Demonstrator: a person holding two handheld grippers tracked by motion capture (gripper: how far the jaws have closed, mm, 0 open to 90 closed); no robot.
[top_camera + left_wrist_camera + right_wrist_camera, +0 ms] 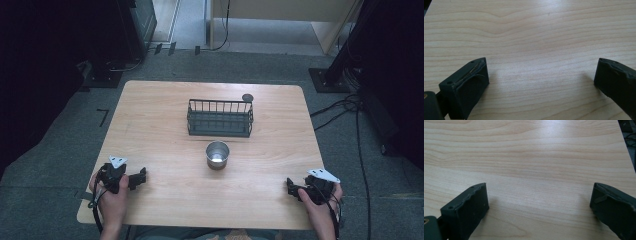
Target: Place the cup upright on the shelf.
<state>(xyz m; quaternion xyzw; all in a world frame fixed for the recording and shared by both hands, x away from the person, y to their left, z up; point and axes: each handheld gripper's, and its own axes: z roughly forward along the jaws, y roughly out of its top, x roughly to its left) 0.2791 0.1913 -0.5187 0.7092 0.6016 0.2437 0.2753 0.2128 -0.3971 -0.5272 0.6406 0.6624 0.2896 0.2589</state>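
**Both grippers wide apart, nothing held; cup and basket well ahead at table centre**

Left gripper [141, 177] resting at the near left of the wooden table [150, 130], held in the left hand [112, 197], jaws spread wide with only bare wood grain between them in the left gripper view [541, 77]. Right gripper [291, 187] at the near right edge, held in the right hand [320, 202], likewise spread, nothing between the jaws in the right gripper view [539, 200]. Metal cup [217, 154] upright at mid-table, roughly midway between the two grippers and farther from the person, well apart from both. Dark wire basket [220, 118] just beyond the cup, not touching it. Small dark round object [247, 97] beside the basket's far right corner. Grey carpet floor [60, 150] around the table, cables [345, 107] off to the right.
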